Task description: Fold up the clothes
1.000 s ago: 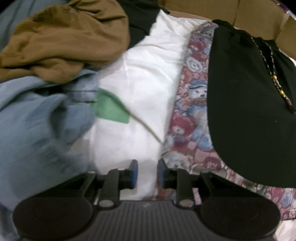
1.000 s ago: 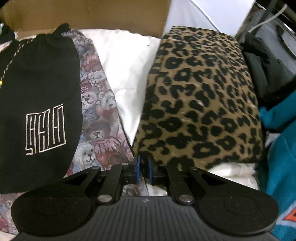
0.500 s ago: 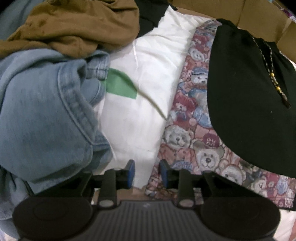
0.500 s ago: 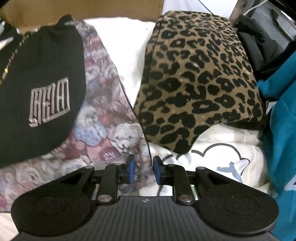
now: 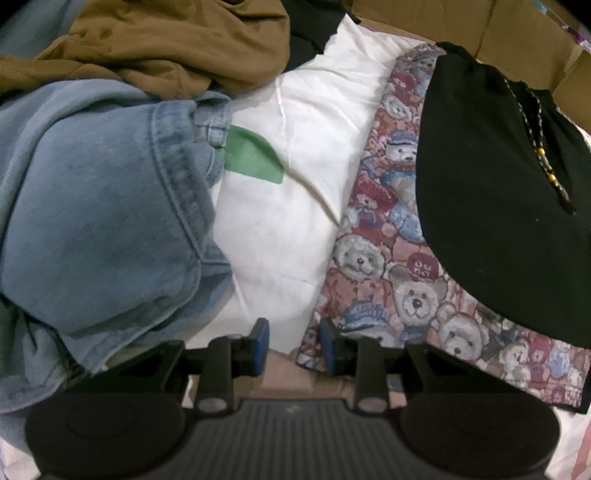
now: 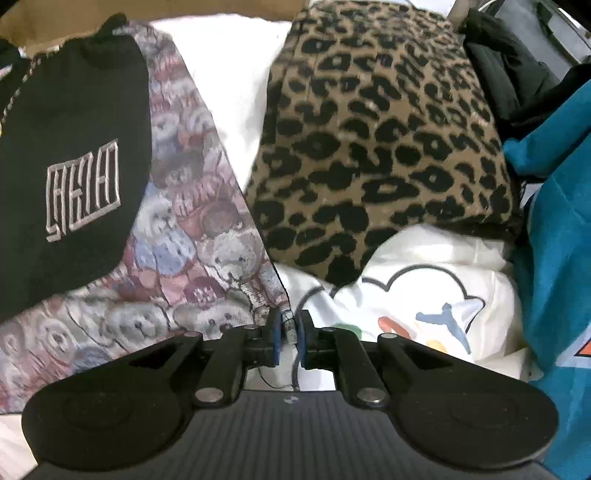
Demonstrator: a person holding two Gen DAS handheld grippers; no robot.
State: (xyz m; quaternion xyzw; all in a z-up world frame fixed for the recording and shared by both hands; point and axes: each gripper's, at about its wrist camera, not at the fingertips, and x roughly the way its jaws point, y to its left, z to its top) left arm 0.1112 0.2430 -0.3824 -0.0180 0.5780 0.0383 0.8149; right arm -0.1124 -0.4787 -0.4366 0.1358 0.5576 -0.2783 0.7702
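Note:
A teddy-bear print cloth (image 5: 388, 288) lies flat with a black garment (image 5: 498, 203) with a beaded cord on top of it. My left gripper (image 5: 293, 345) is open at the cloth's near left corner; the corner's edge lies just inside its right pad, unpinched. In the right wrist view the same teddy-bear cloth (image 6: 184, 266) carries the black garment (image 6: 74, 147), which has a pale embroidered logo. My right gripper (image 6: 287, 336) is at the cloth's near right corner; its jaws are closing and the fabric edge is pinched between the blue pads.
Crumpled jeans (image 5: 103, 229) and a brown garment (image 5: 166, 48) are piled left. A white cloth (image 5: 295, 110) lies under everything. A folded leopard-print garment (image 6: 376, 140), a white printed shirt (image 6: 424, 302) and a teal garment (image 6: 554, 258) lie right. Cardboard (image 5: 480, 29) stands behind.
Both grippers drew back to the teddy-bear cloth's near edge. The left jaws widened a little. The right jaws opened, then closed on the cloth's corner.

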